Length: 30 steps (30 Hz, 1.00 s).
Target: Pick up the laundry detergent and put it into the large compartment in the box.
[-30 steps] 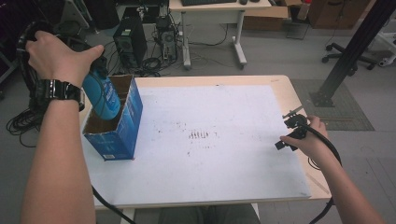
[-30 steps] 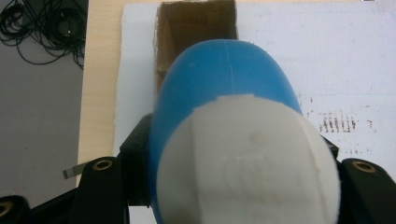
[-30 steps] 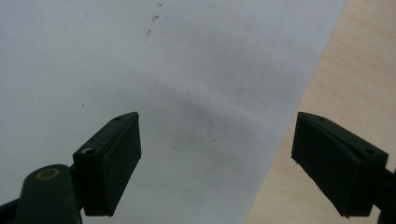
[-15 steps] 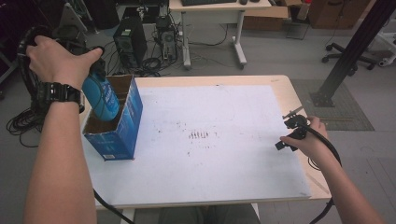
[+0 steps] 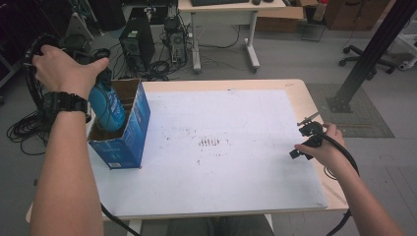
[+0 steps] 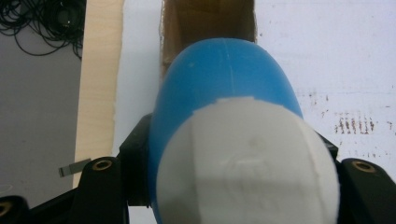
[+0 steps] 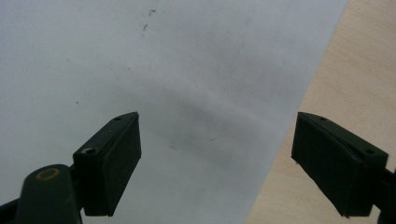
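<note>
Blue plastic marks the bottle [image 5: 107, 104] seen in the high view, held above the open top of a blue cardboard box [image 5: 129, 135] that stands at the left edge of the bench [image 5: 255, 196]. The bottle is gripped by the left gripper [image 5: 101, 78], largely hidden under the left hand [image 5: 66, 69]; a black watch [image 5: 66, 102] is worn on that wrist. A white sheet [image 5: 221, 162] covers most of the bench top, with dark smudges near its centre. The right gripper [image 5: 310, 135] is held by the right hand [image 5: 322, 147] at the right edge of the bench.

In the left gripper view, the blue bottle [image 6: 224, 93] with its white end [image 6: 247, 163] is pinched between the two black jaws, and the brown inside of the box [image 6: 208, 21] is seen beyond it.

In the right gripper view, the jaws of the right gripper [image 7: 217, 163] are spread wide with nothing between them, over the boundary between the white sheet [image 7: 140, 60] and the bare wood of the bench [image 7: 345, 79].
</note>
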Each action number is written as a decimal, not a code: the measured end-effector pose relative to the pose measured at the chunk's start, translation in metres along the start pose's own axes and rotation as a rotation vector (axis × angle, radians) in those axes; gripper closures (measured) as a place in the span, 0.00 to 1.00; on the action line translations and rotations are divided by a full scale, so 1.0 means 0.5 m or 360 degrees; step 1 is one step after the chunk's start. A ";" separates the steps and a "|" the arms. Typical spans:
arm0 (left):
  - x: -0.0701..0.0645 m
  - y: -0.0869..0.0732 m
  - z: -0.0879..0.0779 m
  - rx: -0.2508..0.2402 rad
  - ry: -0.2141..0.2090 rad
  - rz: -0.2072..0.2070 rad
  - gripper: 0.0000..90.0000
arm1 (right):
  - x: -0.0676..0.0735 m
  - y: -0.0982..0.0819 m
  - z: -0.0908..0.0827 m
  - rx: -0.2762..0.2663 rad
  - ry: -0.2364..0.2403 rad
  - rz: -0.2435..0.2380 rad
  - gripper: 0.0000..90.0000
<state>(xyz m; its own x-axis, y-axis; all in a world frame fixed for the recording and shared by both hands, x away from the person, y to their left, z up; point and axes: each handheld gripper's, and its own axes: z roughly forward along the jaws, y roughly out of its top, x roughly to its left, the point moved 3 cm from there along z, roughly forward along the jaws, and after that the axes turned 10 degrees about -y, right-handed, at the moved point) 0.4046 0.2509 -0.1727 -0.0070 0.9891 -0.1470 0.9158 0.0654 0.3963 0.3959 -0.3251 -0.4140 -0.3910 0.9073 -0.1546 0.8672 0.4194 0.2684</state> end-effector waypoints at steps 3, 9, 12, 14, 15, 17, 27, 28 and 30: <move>0.000 -0.001 0.006 0.0012 -0.0004 0.0002 0.42 | 0.000 -0.001 0.001 0.0005 0.0000 0.0001 0.18; 0.003 -0.002 0.019 0.0026 -0.0010 0.0000 0.42 | -0.001 0.000 0.002 0.0005 -0.0003 0.0003 0.18; 0.005 -0.004 0.026 0.0033 -0.0011 -0.0002 0.42 | -0.001 0.000 0.003 0.0009 -0.0003 0.0003 0.18; 0.006 -0.005 0.030 0.0042 -0.0008 0.0000 0.42 | -0.001 0.000 0.004 0.0010 -0.0004 -0.0001 0.18; 0.007 -0.006 0.032 0.0043 -0.0006 -0.0002 0.42 | -0.001 0.000 0.004 0.0012 -0.0004 0.0002 0.18; 0.008 -0.007 0.035 0.0051 -0.0003 -0.0001 0.42 | 0.000 0.000 0.004 0.0014 -0.0005 0.0001 0.18; 0.015 -0.014 0.055 0.0069 -0.0008 -0.0008 0.42 | 0.000 -0.003 0.007 0.0016 -0.0004 -0.0001 0.18; 0.015 -0.015 0.058 0.0069 -0.0012 -0.0009 0.42 | 0.000 -0.003 0.007 0.0017 -0.0004 -0.0001 0.18; 0.017 -0.016 0.062 0.0076 -0.0017 -0.0011 0.42 | -0.001 -0.004 0.007 0.0016 -0.0007 0.0000 0.18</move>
<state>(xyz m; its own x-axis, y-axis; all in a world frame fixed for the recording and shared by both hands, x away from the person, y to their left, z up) 0.4095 0.2545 -0.2053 -0.0092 0.9871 -0.1595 0.9339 0.0655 0.3516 0.3954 -0.3265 -0.4177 -0.3899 0.9071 -0.1587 0.8702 0.4193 0.2588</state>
